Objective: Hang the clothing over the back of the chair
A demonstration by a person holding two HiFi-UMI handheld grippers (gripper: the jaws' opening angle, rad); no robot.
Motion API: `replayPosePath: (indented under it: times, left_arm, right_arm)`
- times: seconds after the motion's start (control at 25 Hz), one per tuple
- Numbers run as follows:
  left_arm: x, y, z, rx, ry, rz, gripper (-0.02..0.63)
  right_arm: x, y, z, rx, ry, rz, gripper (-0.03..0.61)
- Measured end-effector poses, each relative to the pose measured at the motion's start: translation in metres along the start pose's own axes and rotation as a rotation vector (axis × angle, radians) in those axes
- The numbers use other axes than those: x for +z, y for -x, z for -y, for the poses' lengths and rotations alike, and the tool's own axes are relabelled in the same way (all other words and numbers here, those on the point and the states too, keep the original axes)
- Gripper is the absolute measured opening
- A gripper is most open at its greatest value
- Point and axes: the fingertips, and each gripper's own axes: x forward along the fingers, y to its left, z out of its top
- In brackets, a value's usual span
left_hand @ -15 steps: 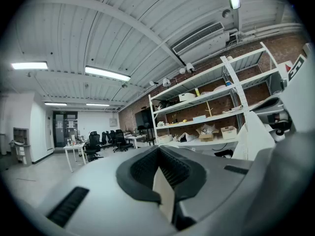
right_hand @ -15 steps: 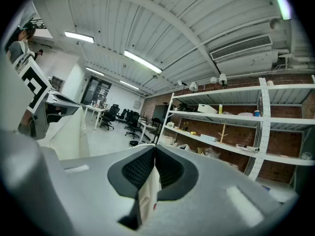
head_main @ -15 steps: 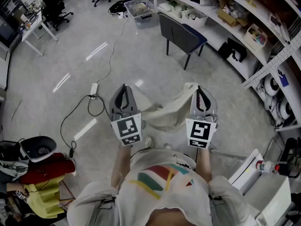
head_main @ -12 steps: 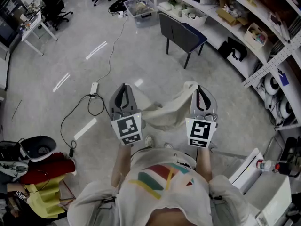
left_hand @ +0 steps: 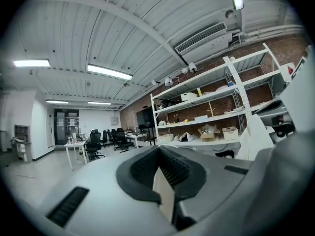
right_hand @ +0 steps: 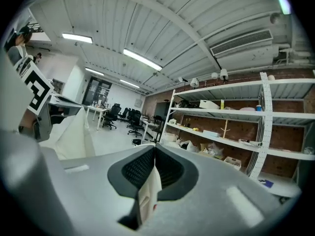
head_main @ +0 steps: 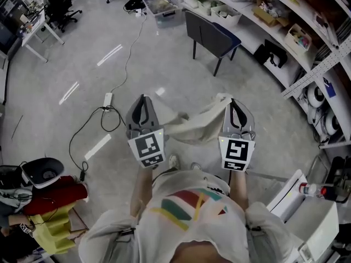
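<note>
Clothing [head_main: 194,129], a cream cloth, hangs stretched between two grippers above the floor.
The left gripper [head_main: 143,101] and the right gripper [head_main: 233,103] each have their jaws pinched on an edge of the cloth, which sags between them. The dark chair [head_main: 211,36] stands well apart, ahead beside the shelves [head_main: 285,34].

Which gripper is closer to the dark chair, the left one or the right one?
Right. The chair stands ahead, nearly in line with the right gripper; the left gripper is further off to the side.
</note>
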Motion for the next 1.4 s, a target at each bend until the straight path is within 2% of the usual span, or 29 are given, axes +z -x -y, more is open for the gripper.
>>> replayPosePath:
  times: [0.36, 0.8, 1.0, 1.4]
  left_arm:
    - [-0.013, -0.01, -0.027, -0.007, 0.021, -0.018, 0.014]
    - [-0.021, -0.03, -0.107, -0.002, 0.023, 0.01, 0.014]
    - [-0.022, -0.049, -0.112, -0.008, 0.023, 0.012, 0.014]
    - [-0.034, -0.116, -0.109, 0.023, 0.046, 0.004, 0.014]
  right_arm:
    - [0.004, -0.015, -0.02, 0.003, -0.012, -0.007, 0.011]
    - [0.016, -0.048, -0.074, -0.013, -0.029, -0.018, 0.011]
    - [0.007, -0.065, -0.076, -0.013, -0.042, -0.051, 0.011]
    - [0.006, -0.142, -0.05, -0.01, -0.039, -0.012, 0.011]
